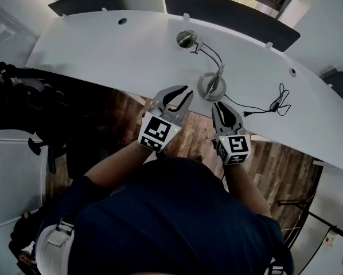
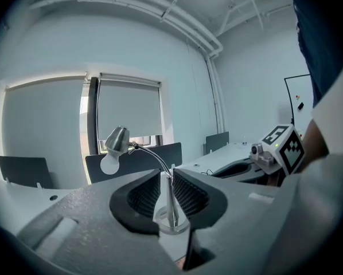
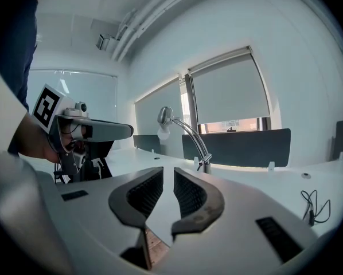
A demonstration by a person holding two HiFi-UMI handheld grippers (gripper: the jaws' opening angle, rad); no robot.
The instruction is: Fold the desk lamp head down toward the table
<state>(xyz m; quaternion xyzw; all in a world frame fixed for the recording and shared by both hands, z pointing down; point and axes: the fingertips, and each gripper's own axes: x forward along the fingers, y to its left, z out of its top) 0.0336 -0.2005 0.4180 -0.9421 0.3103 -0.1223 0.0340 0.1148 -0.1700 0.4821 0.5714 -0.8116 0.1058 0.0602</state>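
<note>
A silver desk lamp stands on the white desk (image 1: 102,50), its round base (image 1: 211,86) near the front edge. Its gooseneck (image 1: 213,53) arches up and left to the head (image 1: 187,38). My left gripper (image 1: 176,96) hovers just left of the base, jaws apart with nothing in them. In the left gripper view the lamp stem (image 2: 170,202) shows through the narrow gap of the left gripper (image 2: 166,173), beyond the pads. My right gripper (image 1: 222,106) sits just in front of the base, open and empty. From the right gripper (image 3: 168,173) the lamp head (image 3: 165,116) rises ahead.
A black cable (image 1: 277,103) lies coiled on the desk right of the lamp. Dark divider panels (image 1: 229,13) line the desk's far edge. A black chair (image 1: 22,102) stands at the left over the wooden floor (image 1: 183,136).
</note>
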